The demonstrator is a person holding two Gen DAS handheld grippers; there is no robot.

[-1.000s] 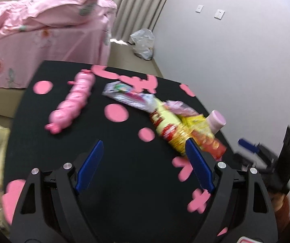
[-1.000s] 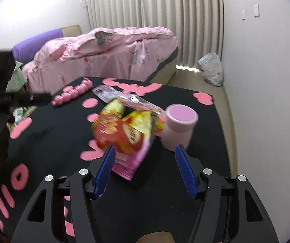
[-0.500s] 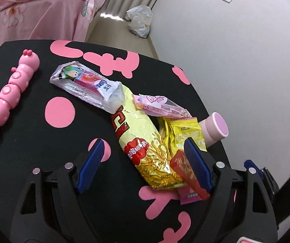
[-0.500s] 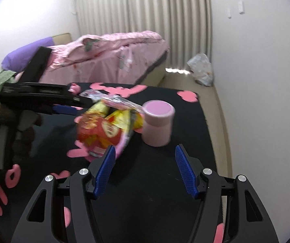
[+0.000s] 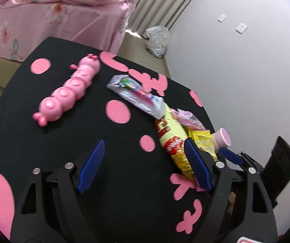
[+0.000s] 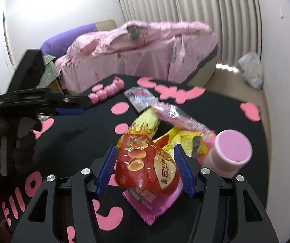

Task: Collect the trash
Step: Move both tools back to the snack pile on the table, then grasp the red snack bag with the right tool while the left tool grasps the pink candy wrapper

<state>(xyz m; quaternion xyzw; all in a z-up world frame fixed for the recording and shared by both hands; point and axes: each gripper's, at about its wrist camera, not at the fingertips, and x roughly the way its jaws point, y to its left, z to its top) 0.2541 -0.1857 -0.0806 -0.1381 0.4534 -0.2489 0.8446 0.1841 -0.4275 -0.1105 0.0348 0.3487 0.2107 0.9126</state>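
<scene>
Jaws over black pink-spotted table, bedroom.

5 wrappers – 1 cup – 1 toy

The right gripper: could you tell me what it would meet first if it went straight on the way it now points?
Most likely the red snack packet, already lying between the right gripper's closing jaws; whether the pads touch it yet is unclear.

In the left wrist view the right blue finger covers the lower end of the yellow snack bag, and the pink cup at right is half hidden behind wrappers; in the right wrist view the bed is motion-blurred, wrapper print unreadable
</scene>
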